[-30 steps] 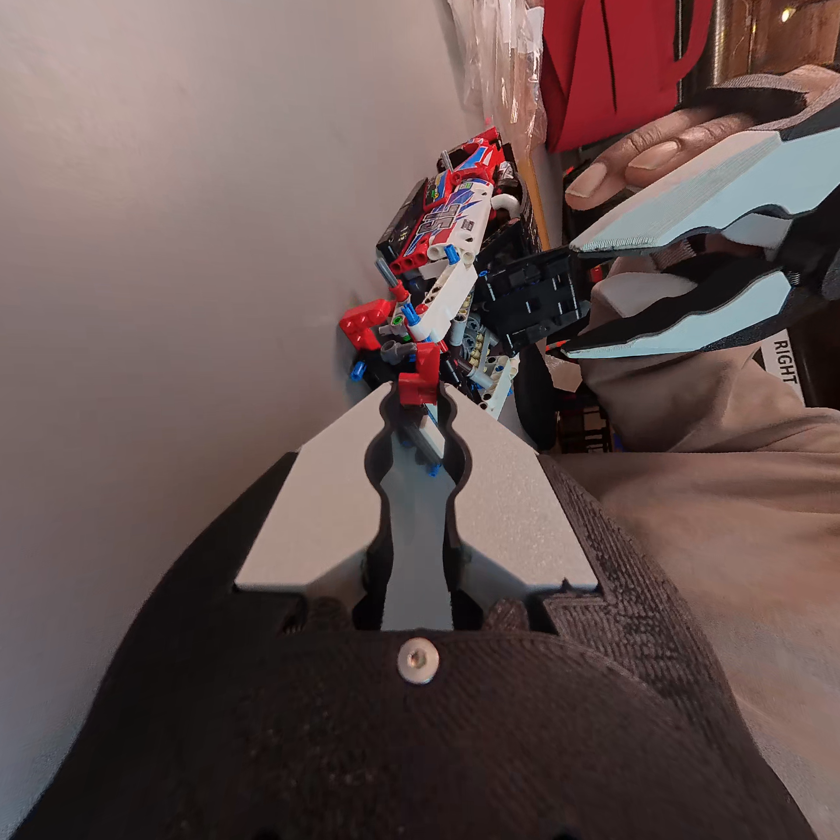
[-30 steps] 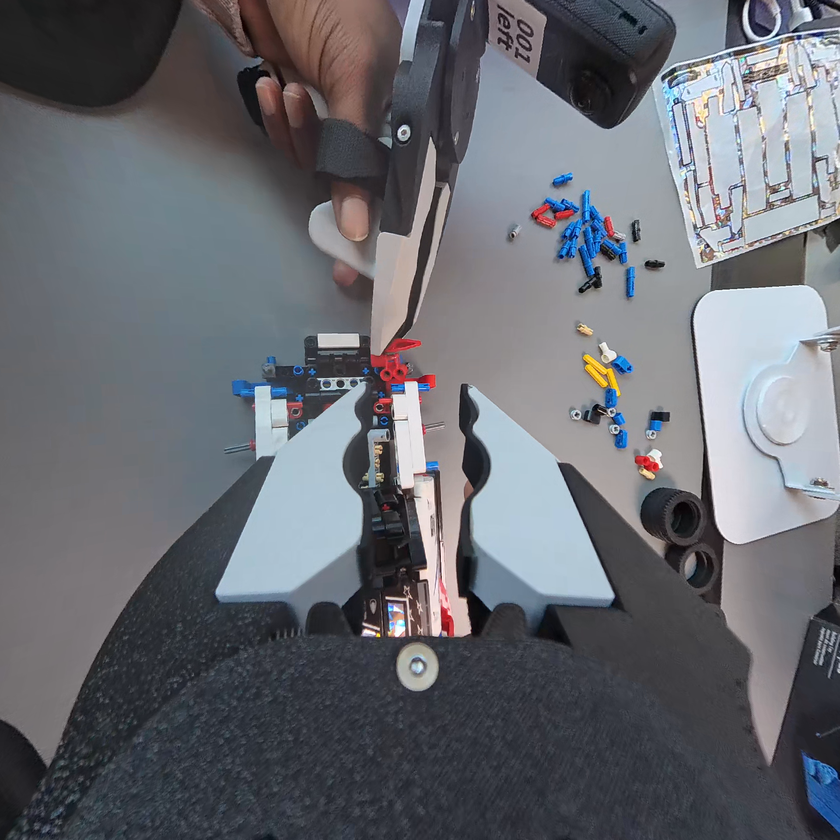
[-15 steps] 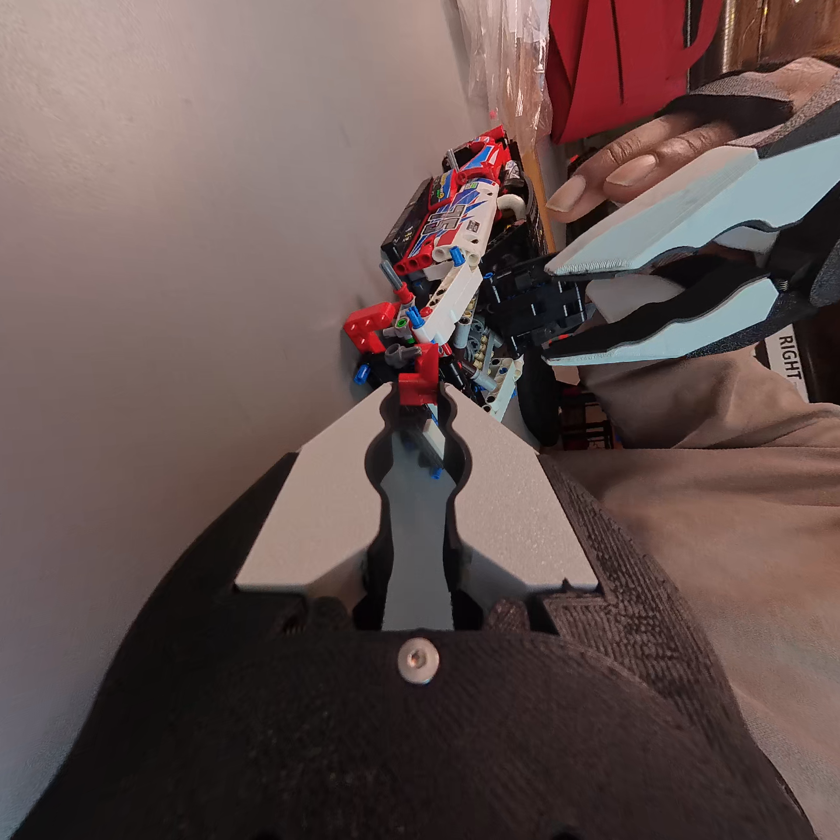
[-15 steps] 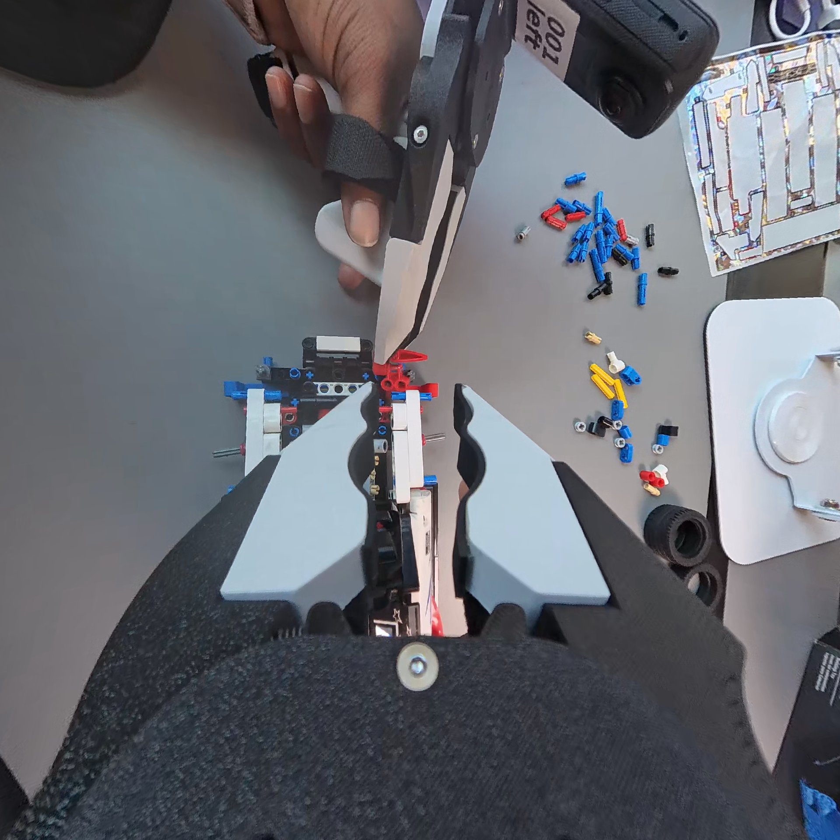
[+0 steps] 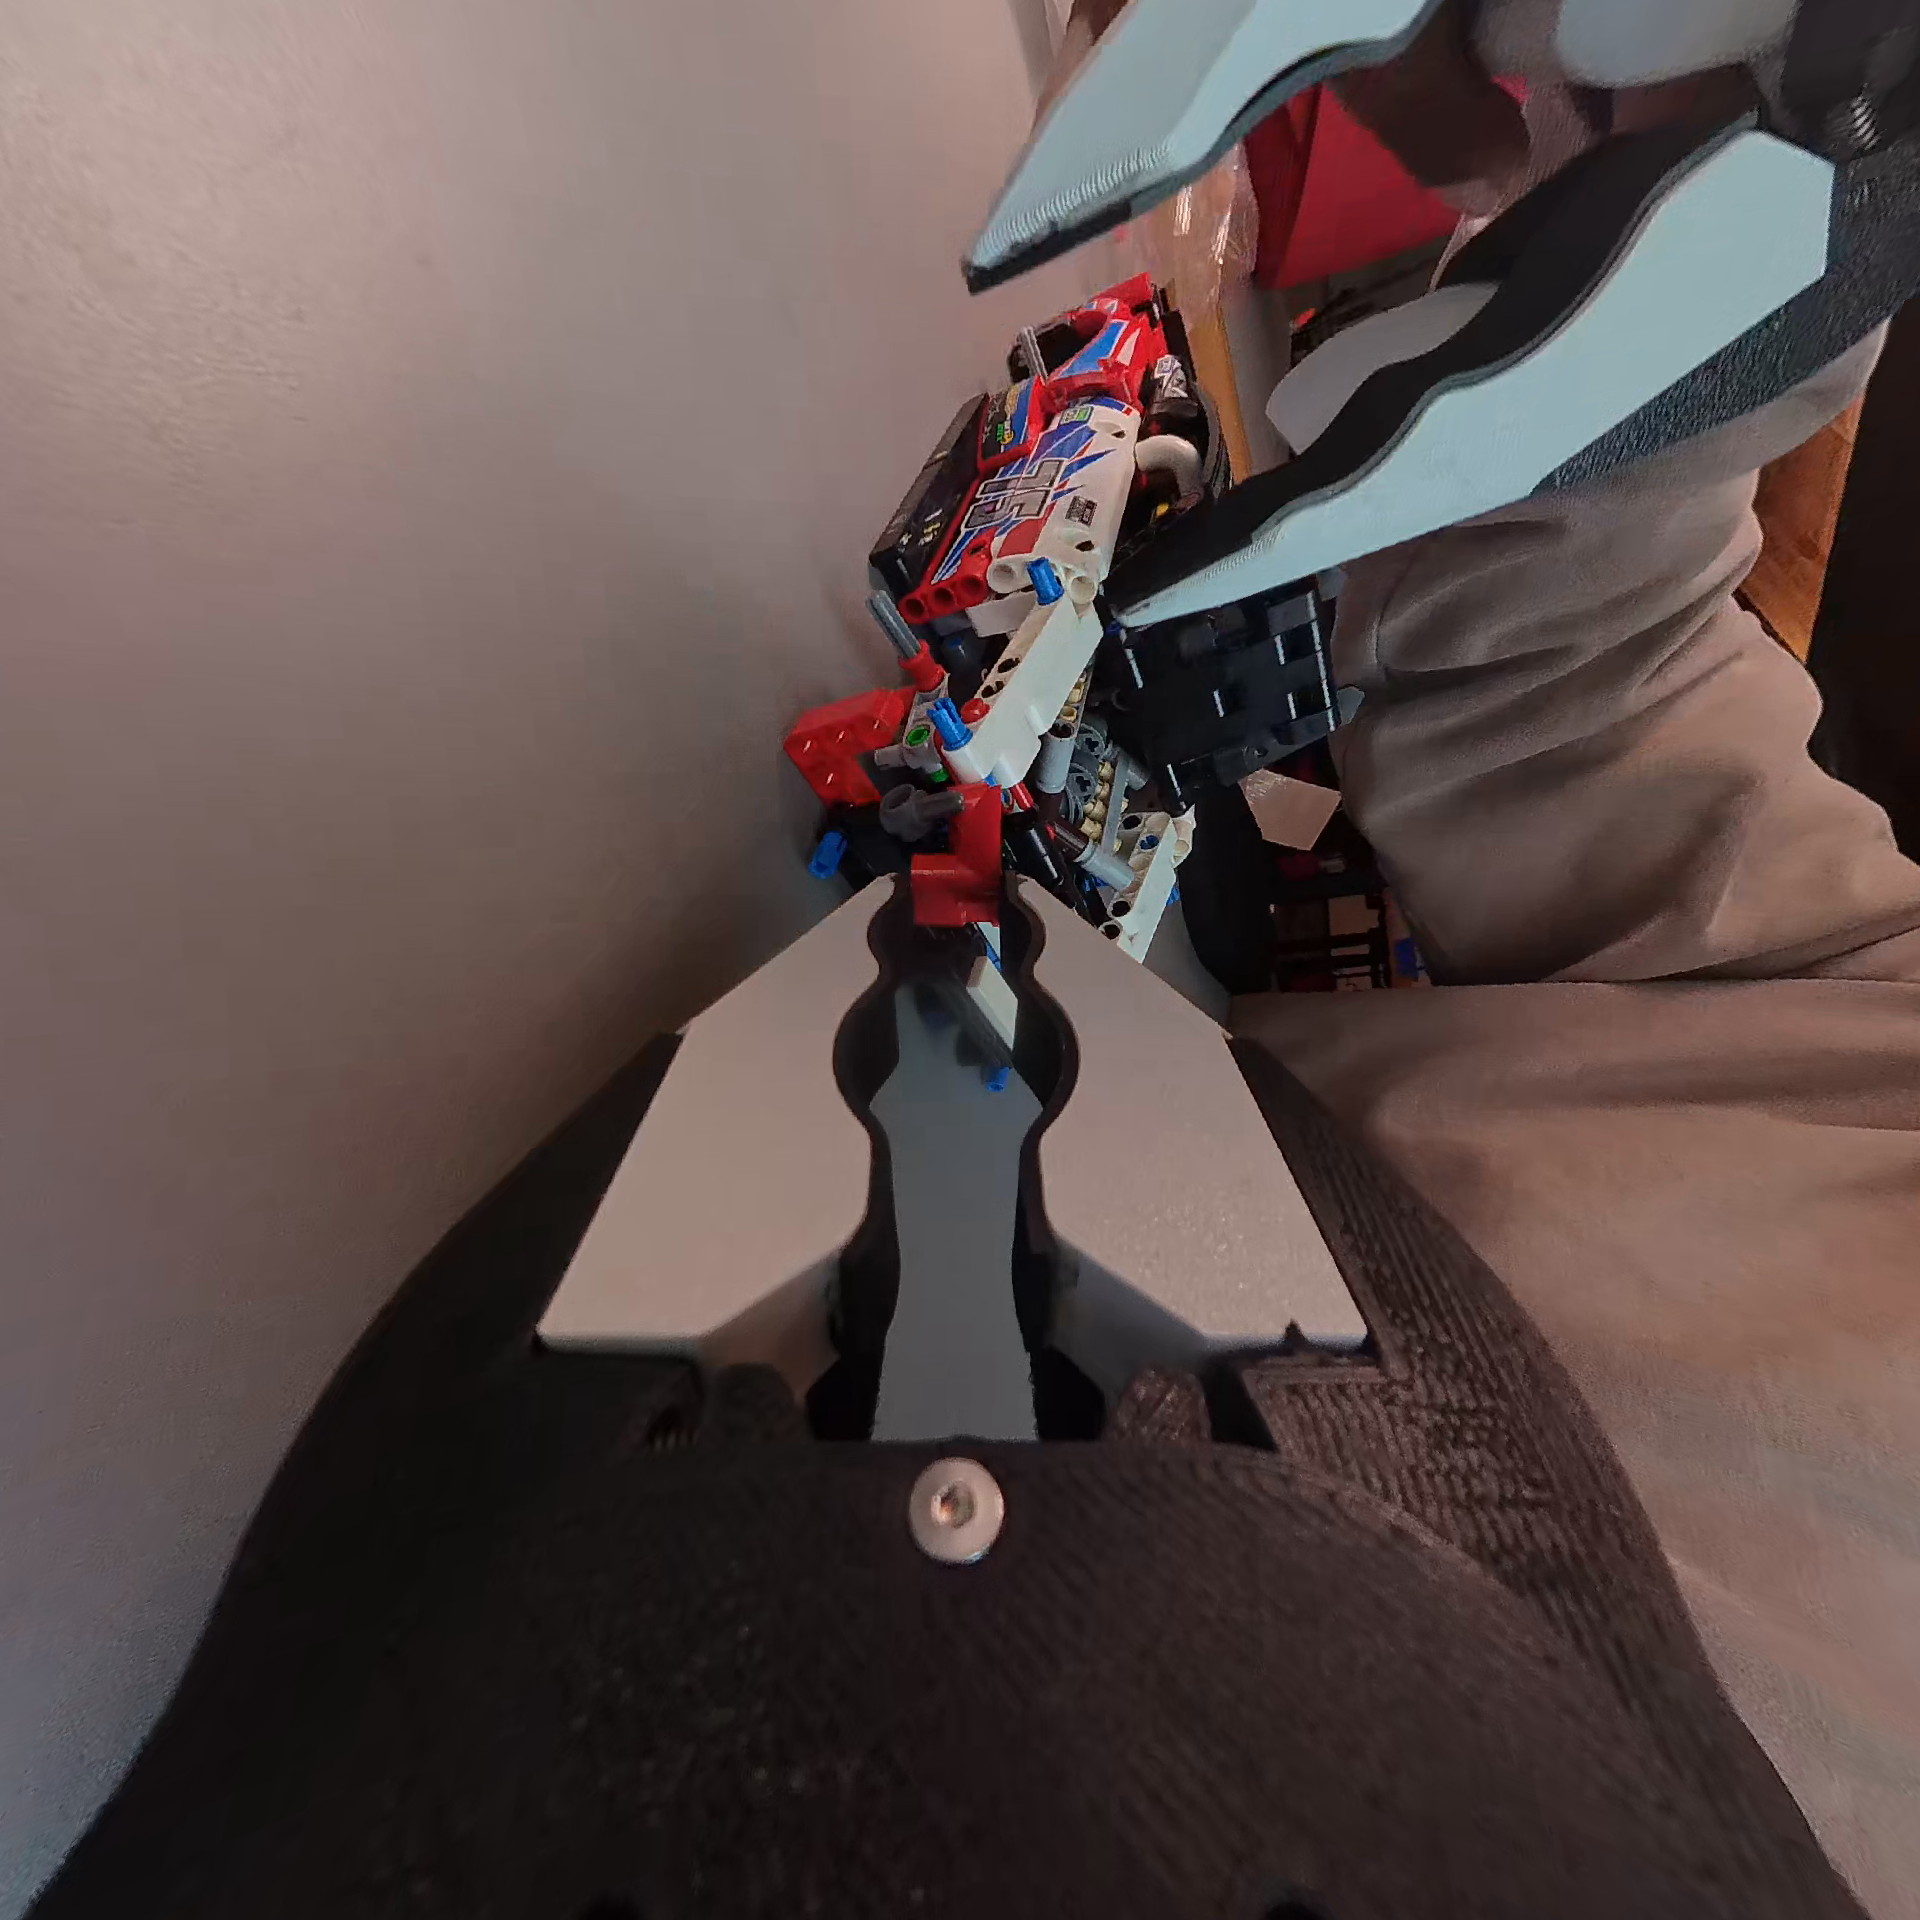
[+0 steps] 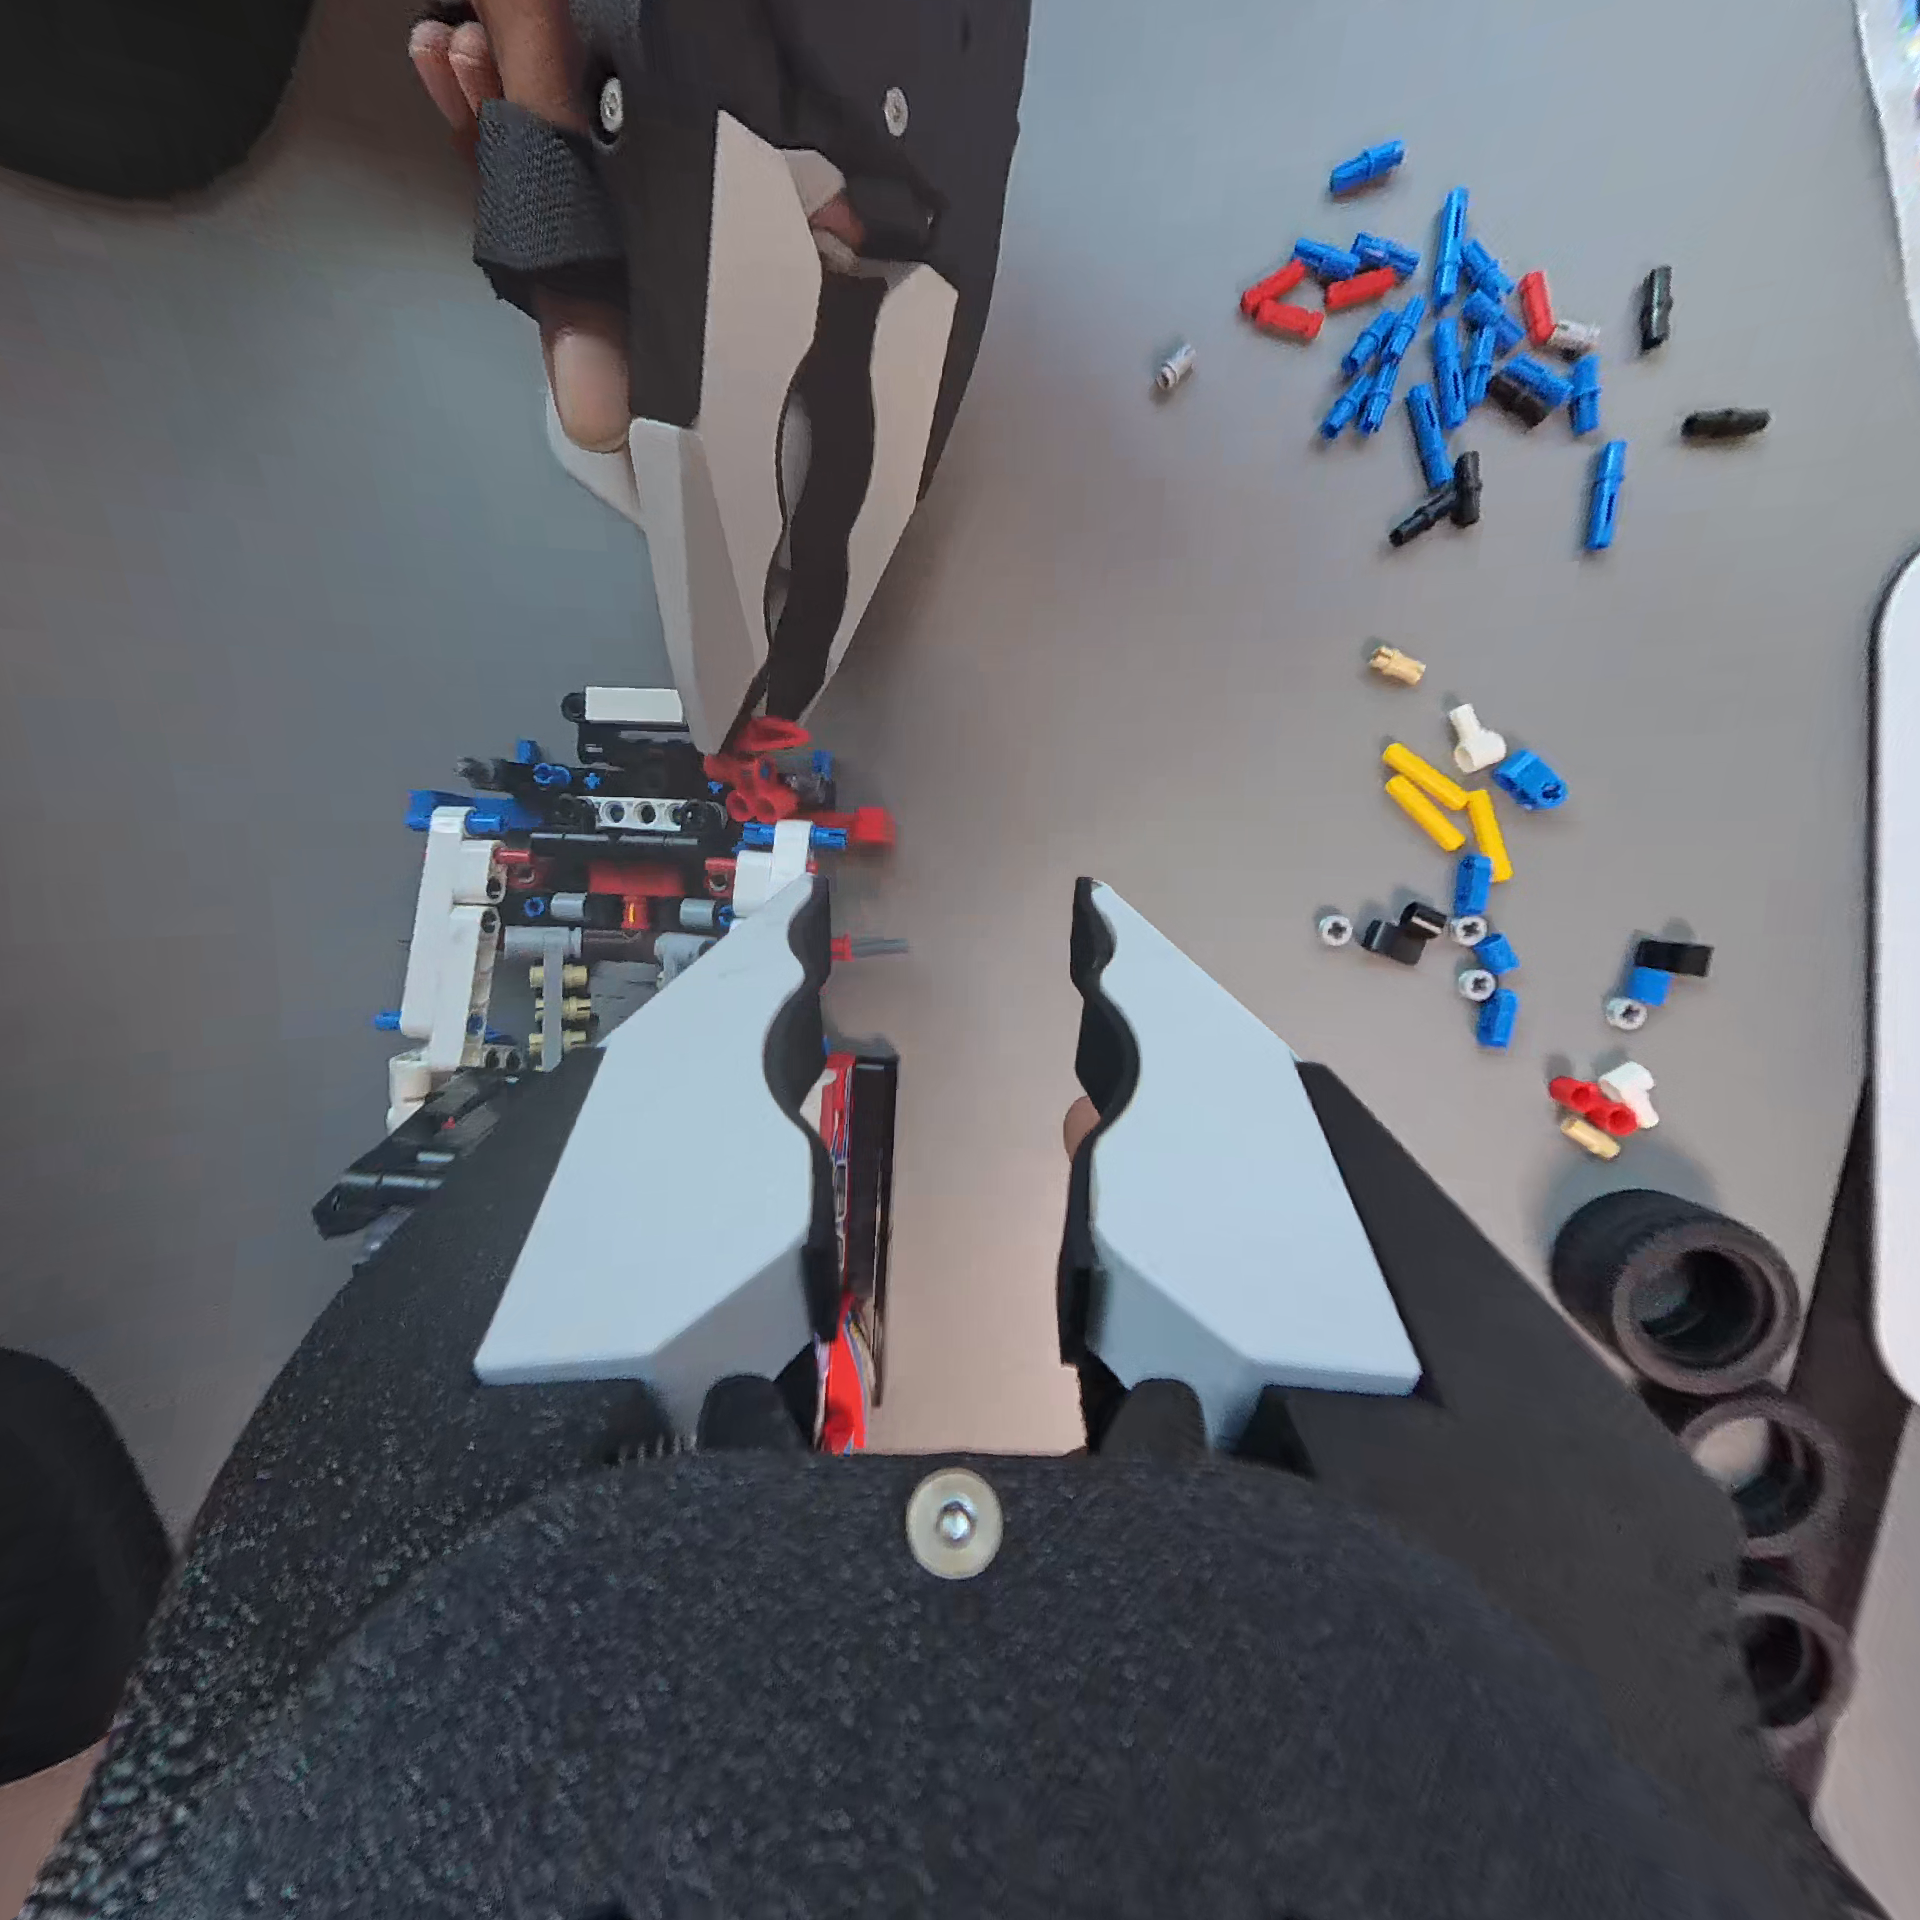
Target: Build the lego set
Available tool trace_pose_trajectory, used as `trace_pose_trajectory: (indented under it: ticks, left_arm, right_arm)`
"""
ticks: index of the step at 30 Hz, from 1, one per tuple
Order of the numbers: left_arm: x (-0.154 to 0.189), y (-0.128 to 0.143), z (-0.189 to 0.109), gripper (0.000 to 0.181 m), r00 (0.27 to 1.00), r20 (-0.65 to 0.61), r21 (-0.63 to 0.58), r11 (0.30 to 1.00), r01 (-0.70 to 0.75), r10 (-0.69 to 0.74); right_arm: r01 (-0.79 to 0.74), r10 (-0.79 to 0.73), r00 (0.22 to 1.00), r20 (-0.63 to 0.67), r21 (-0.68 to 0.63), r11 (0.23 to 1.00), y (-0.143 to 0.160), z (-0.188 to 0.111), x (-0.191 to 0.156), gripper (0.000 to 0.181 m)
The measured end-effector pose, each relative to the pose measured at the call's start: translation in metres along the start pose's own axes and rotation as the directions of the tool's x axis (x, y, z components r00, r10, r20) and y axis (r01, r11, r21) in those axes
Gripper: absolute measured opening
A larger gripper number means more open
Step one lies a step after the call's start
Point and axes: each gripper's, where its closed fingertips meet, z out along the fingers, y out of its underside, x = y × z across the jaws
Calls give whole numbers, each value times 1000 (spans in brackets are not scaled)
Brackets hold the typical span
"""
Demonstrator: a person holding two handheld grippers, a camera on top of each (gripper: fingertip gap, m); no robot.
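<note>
A partly built red, white, blue and black lego car (image 6: 613,862) lies on the grey table (image 6: 260,623); it also shows in the left wrist view (image 5: 1039,561). My left gripper (image 5: 956,909) is shut on a small red piece (image 5: 951,868) at the car's end. The right wrist view shows the same grip (image 6: 750,727) on the red piece (image 6: 771,736). My right gripper (image 6: 951,894) is open and empty. Its left finger (image 6: 707,1091) lies over the car's right side, with bare table between the jaws. In the left wrist view it (image 5: 1049,447) hovers open above the car.
Loose blue, red and black pins (image 6: 1455,332) lie at the back right. Yellow, blue and white small parts (image 6: 1455,821) lie nearer. Black tyres (image 6: 1683,1299) stand by a white plate (image 6: 1901,935) at the right edge. A person's hand (image 6: 582,384) holds the left gripper. The gap from one gripper's tips to the other's is roughly 7 centimetres. The left gripper is farther from the white plate (image 6: 1901,935), some 30 centimetres, than the right, some 20 centimetres.
My right gripper has opened wider, let go of the car body and shifted right and up. My left gripper has stayed shut on the red piece.
</note>
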Motion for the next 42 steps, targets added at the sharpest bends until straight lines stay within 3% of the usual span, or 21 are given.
trace_pose_trajectory:
  ticks: [6, 9, 12, 16, 20, 32, 38, 42]
  left_arm:
    - [-1, -2, 0, 14, 1000, 0, -6, 1000, -20, 20]
    - [-1, -2, 1, 14, 1000, 0, -21, 999, -29, 29]
    - [-1, -4, 1, 14, 1000, -4, -33, 999, -30, 30]
    - [-2, -8, 2, 14, 999, -1, -40, 999, -34, 34]
    - [-4, -13, 2, 14, 999, 10, -40, 998, -41, 42]
    - [-4, -16, 6, 14, 997, 10, -57, 996, -72, 72]
    - [-4, -17, 6, 14, 997, -2, -64, 995, -76, 76]
    - [-3, -18, 5, 14, 997, -14, -56, 995, -81, 80]
  right_arm:
    - [-192, 168, 969, 182, 124, 974, 31, -52, -14, 55]
    - [-225, 200, 954, 223, 94, 970, 64, -70, -31, 66]
    - [-238, 233, 950, 206, 1, 971, 98, -68, -47, 73]
    - [-254, 263, 945, 193, -68, 965, 121, -54, -67, 61]
    - [-271, 268, 951, 152, 1, 963, 117, -56, -76, 49]
    - [-230, 221, 960, 170, 31, 973, 116, -56, -112, 54]
    - [-220, 209, 975, 72, 229, 948, 83, -80, -68, 43]
    - [-167, 170, 985, 16, 307, 937, 51, -68, -38, 33]
